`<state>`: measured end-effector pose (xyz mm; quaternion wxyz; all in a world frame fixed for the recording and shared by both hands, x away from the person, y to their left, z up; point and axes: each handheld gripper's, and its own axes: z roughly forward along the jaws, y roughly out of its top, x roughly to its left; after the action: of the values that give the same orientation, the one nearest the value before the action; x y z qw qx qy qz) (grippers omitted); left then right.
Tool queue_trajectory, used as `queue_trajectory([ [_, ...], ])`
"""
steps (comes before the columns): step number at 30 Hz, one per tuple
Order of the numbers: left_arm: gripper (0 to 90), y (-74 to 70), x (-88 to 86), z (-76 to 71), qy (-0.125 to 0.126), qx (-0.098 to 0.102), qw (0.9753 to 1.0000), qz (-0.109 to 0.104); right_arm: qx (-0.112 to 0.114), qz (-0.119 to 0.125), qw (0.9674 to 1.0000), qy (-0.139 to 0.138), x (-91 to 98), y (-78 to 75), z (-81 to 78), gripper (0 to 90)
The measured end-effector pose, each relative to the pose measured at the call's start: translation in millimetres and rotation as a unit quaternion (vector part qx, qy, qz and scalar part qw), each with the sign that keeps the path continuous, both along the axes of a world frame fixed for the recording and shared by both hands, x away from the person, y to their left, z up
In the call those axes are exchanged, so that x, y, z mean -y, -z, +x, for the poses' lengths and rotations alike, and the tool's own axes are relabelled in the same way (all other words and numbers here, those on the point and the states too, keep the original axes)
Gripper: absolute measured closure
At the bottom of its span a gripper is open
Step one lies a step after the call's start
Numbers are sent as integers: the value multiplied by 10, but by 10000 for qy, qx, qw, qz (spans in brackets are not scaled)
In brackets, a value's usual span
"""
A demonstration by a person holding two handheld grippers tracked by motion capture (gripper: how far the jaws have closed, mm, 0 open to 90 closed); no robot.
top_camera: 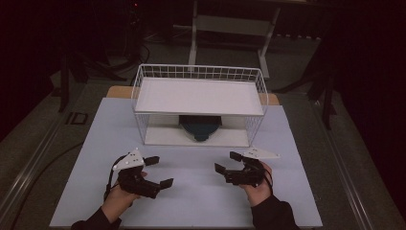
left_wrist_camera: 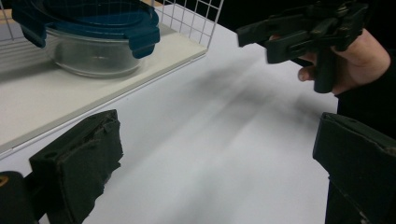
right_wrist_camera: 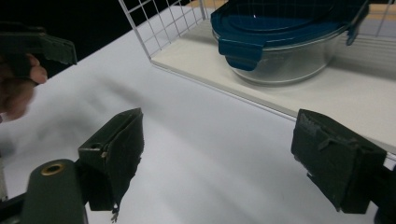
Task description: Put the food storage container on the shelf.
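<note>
Right gripper (right_wrist_camera: 215, 154) agape, container (right_wrist_camera: 285, 39) lid clips close-up

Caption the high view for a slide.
Two open grippers, left and right, face a lidded glass container under a wire rack.

left gripper (top_camera: 159, 171): black, grey three-cornered plate | right gripper (top_camera: 226, 161): black, same plate | black sleeves (top_camera: 273, 215), foam-padded jaws

One glass container (top_camera: 200, 127) (blue-lidded), one wire rack (top_camera: 198, 73), two tongs.
</note>
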<state>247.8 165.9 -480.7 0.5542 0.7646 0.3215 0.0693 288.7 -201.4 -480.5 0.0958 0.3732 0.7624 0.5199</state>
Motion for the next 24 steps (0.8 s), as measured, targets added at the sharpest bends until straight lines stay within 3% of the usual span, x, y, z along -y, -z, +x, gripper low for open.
queue_trajectory([
  [20, 14, 54, -41, -122, 106, 52, 9999, 56, -29, -130, 9999, -97, 393, 82, -393, 165],
  [23, 14, 58, -33, -126, 142, 82, 9998, 61, 12, -151, 9998, -117, 457, 101, -412, 166],
  [24, 14, 60, -29, -128, 152, 105, 9998, 78, 99, -278, 9995, -110, 489, 114, -414, 166],
])
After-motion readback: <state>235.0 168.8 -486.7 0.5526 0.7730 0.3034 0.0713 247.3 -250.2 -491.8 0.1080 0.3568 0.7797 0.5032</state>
